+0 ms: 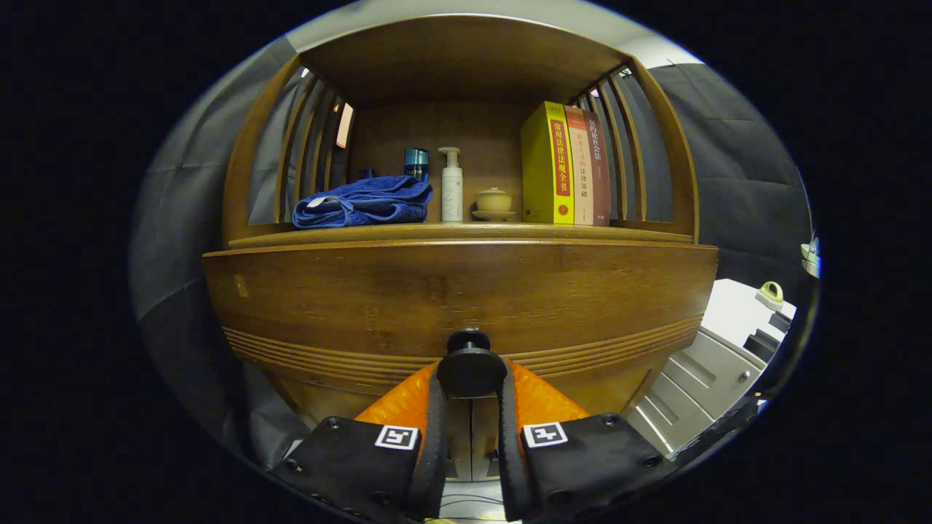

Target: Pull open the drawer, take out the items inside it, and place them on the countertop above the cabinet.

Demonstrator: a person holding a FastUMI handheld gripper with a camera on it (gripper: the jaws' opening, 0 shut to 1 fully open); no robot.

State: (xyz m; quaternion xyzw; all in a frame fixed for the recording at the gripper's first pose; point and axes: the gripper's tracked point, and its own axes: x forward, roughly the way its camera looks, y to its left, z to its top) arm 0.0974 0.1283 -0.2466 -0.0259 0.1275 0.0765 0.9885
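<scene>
A wooden cabinet's drawer front [459,291] fills the space just ahead of me, with a dark round knob [470,367] at its lower middle. My gripper [470,382] is shut on that knob, one finger pressing on each side of it. Above the drawer runs the countertop [466,233], under a wooden shelf canopy with slatted sides. On the countertop lie a folded blue towel [364,202], a teal jar [416,164], a white pump bottle [451,185], a small lidded cup on a saucer [494,202] and three upright books [564,166]. The drawer's inside is hidden.
A white unit with drawers [699,378] stands low to the right of the cabinet, with a small object [770,295] on its top. Black cloth walls hang behind and beside the cabinet. Bare countertop shows along the front edge.
</scene>
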